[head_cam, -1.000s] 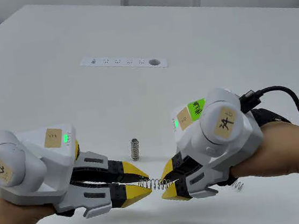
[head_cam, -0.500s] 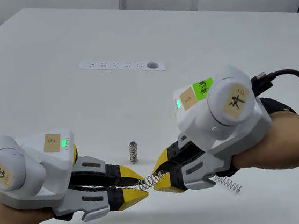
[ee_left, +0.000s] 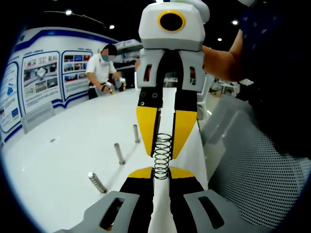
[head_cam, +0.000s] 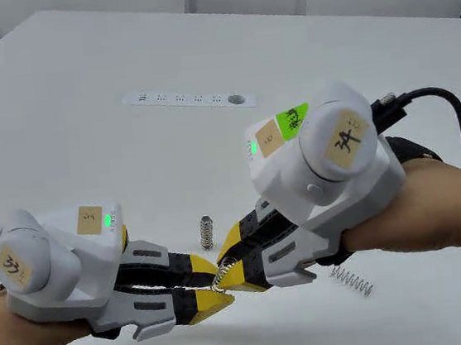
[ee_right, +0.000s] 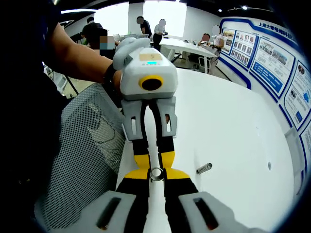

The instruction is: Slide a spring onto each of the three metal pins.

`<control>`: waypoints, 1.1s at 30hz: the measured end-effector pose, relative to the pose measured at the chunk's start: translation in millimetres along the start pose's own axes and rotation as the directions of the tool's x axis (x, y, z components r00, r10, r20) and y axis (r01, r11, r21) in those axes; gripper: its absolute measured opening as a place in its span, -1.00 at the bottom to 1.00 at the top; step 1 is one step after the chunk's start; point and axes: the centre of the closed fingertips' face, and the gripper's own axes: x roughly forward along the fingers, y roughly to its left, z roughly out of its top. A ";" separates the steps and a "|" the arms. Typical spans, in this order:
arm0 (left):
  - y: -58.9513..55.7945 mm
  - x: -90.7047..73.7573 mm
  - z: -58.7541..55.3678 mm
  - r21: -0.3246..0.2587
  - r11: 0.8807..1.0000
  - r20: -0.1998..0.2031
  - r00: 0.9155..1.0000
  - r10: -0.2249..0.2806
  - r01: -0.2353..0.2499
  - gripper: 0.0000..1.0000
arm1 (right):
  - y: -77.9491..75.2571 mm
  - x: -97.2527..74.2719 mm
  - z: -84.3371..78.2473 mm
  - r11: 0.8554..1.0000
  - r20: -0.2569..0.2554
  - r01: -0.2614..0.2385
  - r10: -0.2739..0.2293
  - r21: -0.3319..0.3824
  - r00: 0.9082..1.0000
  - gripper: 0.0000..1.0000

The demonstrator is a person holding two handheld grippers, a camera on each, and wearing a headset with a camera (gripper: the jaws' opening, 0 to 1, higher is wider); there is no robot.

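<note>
Head view looks down close; both gripper views face each other, sharing the spring.

Bright, even overhead light, soft shadows, sharp focus — fisheye bending toward the edges.

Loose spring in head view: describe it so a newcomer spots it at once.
On the white table, look at the near side, below the hand holding the right tongs. The loose spring lies flat and free there, whereas the held spring bridges the right and left tongs and the sprung pin stands upright.
</note>
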 end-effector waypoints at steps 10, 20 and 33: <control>-1.0 4.6 -3.5 -0.009 1.000 -0.011 1.000 -0.006 0.006 -0.78 | 0.5 2.7 -1.1 1.000 0.002 -0.009 0.009 0.004 1.000 -0.77; 2.2 1.5 -9.4 -0.029 0.999 -0.027 1.000 0.015 -0.015 -0.60 | -7.8 -3.8 -5.1 1.000 0.003 0.013 -0.013 0.019 1.000 -0.77; 7.9 -11.8 -14.4 -0.064 0.996 -0.012 0.998 0.066 -0.066 -0.47 | -30.5 -23.2 -21.7 0.995 -0.019 0.079 -0.078 0.063 0.997 -0.77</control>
